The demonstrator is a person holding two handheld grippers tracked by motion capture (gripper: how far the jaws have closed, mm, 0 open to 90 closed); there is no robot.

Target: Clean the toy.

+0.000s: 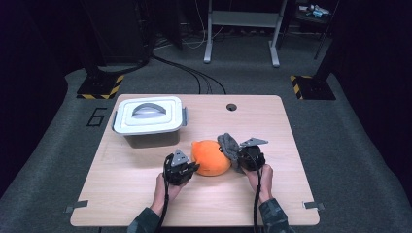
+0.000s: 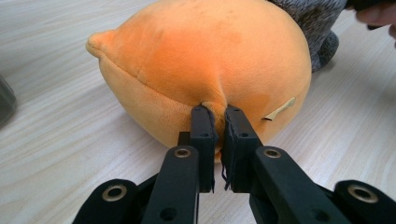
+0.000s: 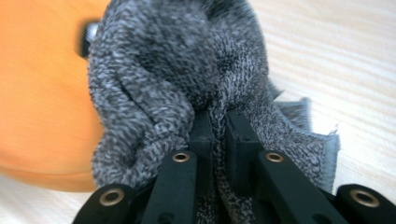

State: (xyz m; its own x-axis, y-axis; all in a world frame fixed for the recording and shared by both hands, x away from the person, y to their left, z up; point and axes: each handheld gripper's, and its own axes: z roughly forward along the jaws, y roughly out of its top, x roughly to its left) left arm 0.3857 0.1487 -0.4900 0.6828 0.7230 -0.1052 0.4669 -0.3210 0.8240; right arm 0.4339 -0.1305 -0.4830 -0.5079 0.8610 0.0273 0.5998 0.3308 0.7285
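Note:
An orange plush toy [image 1: 211, 157] lies on the wooden table [image 1: 145, 194], near its middle. My left gripper [image 1: 190, 168] is at the toy's left side, shut on a pinch of its orange fabric [image 2: 215, 108]. A grey knitted cloth [image 1: 228, 145] rests against the toy's right side. My right gripper [image 1: 241, 158] is shut on a fold of that grey cloth [image 3: 217, 116], which bunches up in front of the jaws next to the orange toy [image 3: 42, 102].
A white lidded container [image 1: 148, 118] stands at the table's back left, behind the left gripper. A small round hole [image 1: 231, 107] sits near the table's far edge. Bare wood lies in front of both hands and to the right.

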